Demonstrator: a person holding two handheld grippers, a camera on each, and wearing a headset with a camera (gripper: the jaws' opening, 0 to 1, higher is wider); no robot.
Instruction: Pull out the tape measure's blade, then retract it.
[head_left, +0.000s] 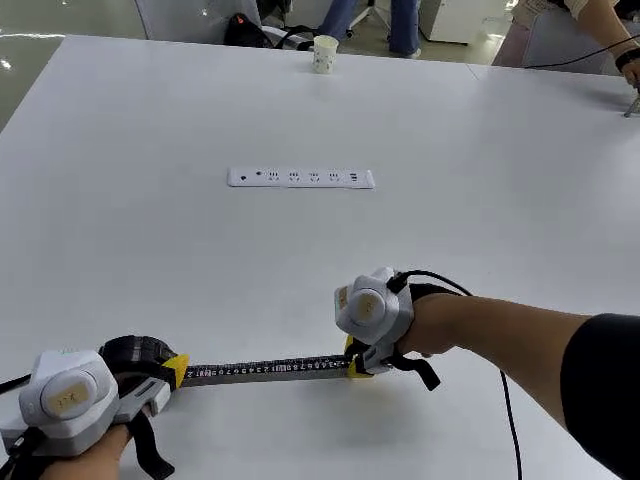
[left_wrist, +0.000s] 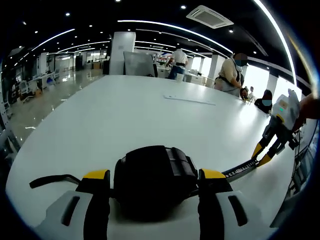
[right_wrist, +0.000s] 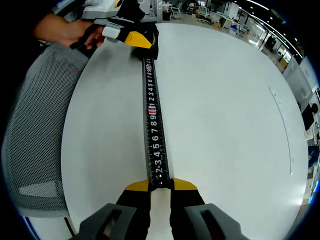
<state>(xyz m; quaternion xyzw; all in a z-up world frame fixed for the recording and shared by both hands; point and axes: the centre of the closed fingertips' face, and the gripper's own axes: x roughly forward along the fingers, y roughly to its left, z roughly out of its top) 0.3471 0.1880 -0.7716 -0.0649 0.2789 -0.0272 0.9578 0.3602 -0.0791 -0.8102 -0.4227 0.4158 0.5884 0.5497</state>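
Tape measure (left_wrist: 152, 177): black case clamped between the yellow-tipped jaws of the left gripper (head_left: 165, 382). It sits on the white table (head_left: 450, 200) near its front edge, lower left in the head view. Jaws of the right gripper (right_wrist: 161, 186) are closed on the free end of the blade (right_wrist: 153, 115), low over the tabletop. Blade is drawn out, running straight and flat between the two grippers, numbered face up, numerals legible in the right gripper view. Mid-table: white power strip (head_left: 301, 178), well apart from the blade. Far edge: paper cup (head_left: 325, 54). Grey mesh chair back (right_wrist: 35, 140) beside the table in the right gripper view.
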